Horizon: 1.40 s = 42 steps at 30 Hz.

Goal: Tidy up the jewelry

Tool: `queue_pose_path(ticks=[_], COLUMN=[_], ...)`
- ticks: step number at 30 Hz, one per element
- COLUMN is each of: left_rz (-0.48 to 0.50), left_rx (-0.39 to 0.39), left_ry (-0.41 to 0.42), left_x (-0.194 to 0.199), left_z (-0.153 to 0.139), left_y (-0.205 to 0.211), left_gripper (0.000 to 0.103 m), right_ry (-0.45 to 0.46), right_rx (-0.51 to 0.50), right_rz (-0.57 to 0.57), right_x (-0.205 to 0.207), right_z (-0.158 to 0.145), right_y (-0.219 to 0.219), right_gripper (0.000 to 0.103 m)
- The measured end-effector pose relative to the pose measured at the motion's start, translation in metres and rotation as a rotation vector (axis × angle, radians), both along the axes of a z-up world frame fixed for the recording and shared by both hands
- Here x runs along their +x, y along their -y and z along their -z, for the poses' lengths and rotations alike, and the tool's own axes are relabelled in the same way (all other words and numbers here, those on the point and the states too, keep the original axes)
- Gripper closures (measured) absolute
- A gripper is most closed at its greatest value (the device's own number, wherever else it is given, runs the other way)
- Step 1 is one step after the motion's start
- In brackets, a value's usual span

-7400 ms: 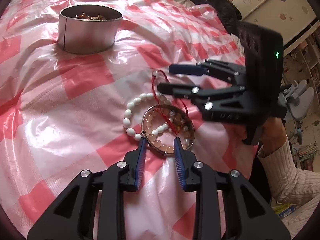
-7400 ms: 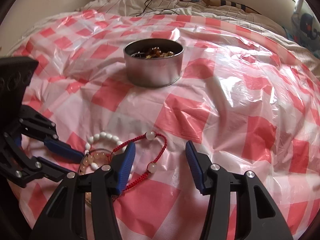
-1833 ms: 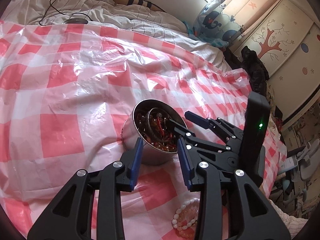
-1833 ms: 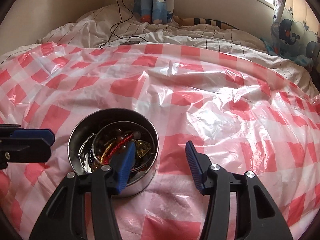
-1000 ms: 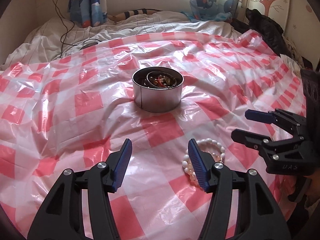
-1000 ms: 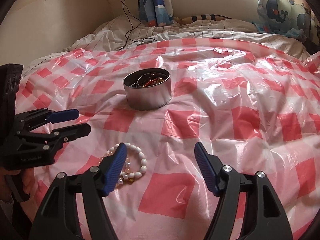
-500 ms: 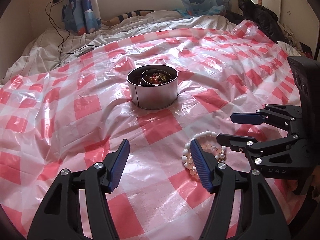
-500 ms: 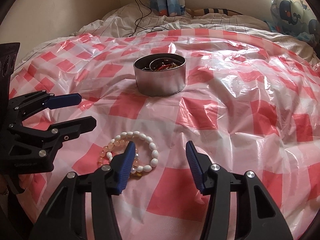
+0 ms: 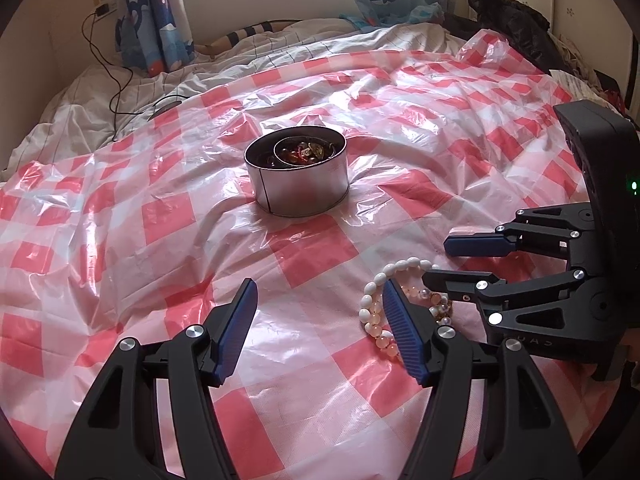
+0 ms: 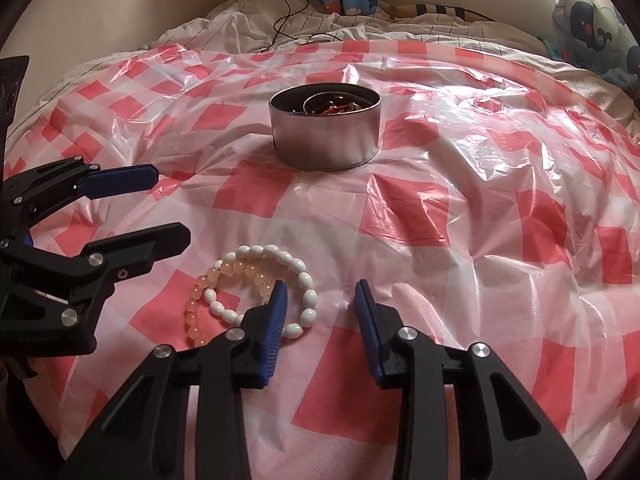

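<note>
Right wrist view: right gripper (image 10: 320, 300) low over the checked sheet (image 10: 460, 208), fingers apart with a narrow gap, nothing between the pads. Jaws have just been closing. Its left pad (image 10: 276, 312) sits over the edge of the white bracelet (image 10: 306, 304); can't tell if it touches the beads. The peach bracelet (image 10: 200, 292) overlaps the white one, both lying flat on the sheet, just left of the gripper's centre line

Tin (image 10: 325, 136) stands upright further back on the sheet, well apart from the bracelets, with a metal ring and red and dark pieces inside. Left gripper (image 10: 160, 208) comes in from the left edge, fingers wide apart, tips near the bracelets but not on them

Left wrist view: left gripper (image 9: 320, 312) fingers wide apart, nothing between them, only bare sheet (image 9: 168, 216). Jaws have just been opening a little. White bracelet (image 9: 400, 270) and peach one (image 9: 384, 336) lie just behind its right pad (image 9: 400, 328), partly hidden by it. Right gripper (image 9: 444, 264) reaches in from the right, lower finger over the bracelets. Tin (image 9: 298, 184) centred behind, upright

Bedding, a cable and whale-print curtains beyond the sheet
</note>
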<state>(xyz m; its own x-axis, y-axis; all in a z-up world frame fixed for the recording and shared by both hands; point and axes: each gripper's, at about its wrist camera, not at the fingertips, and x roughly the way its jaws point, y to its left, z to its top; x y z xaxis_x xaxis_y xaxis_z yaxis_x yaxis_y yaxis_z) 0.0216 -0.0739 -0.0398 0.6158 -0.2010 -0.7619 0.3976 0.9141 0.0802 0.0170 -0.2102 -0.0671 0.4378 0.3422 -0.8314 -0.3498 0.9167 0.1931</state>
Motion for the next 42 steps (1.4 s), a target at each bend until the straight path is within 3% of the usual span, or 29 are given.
queue_pose_path(ticks=[1,5,20,27,31,37,42], left_rz=[-0.003,-0.002,0.014,-0.017,-0.029,0.008,0.093], left_rx=[0.000,0.002,0.010,-0.265,-0.371,-0.353,-0.281], left_ry=[0.000,0.003,-0.015,-0.159,-0.218,-0.231,-0.228], left_x=[0.000,0.001,0.003,0.019,0.024,0.025,0.023], left_z=[0.000,0.003,0.009,0.013,0.018,0.025,0.034], left_y=[0.000,-0.001,-0.001,-0.030,-0.040,-0.026,0.009], left_gripper=[0.040,0.036,0.034,0.033,0.034,0.034,0.033], right_ry=[-0.003,0.001,0.044,-0.005,-0.001,0.014,0.009], right_rx=[-0.001,0.006,0.043,0.075,0.107,0.118,0.115], right_rz=[-0.004,-0.010,0.067,0.118,0.127,0.153,0.153], right_x=[0.000,-0.002,0.003,0.009,0.009,0.010,0.011], right_z=[0.000,-0.001,-0.017,-0.011,-0.013,-0.017,-0.016], right_y=[-0.001,0.000,0.024,0.039,0.043,0.050,0.050], right_gripper=[0.083,0.095,0.095,0.095,0.095,0.095,0.095])
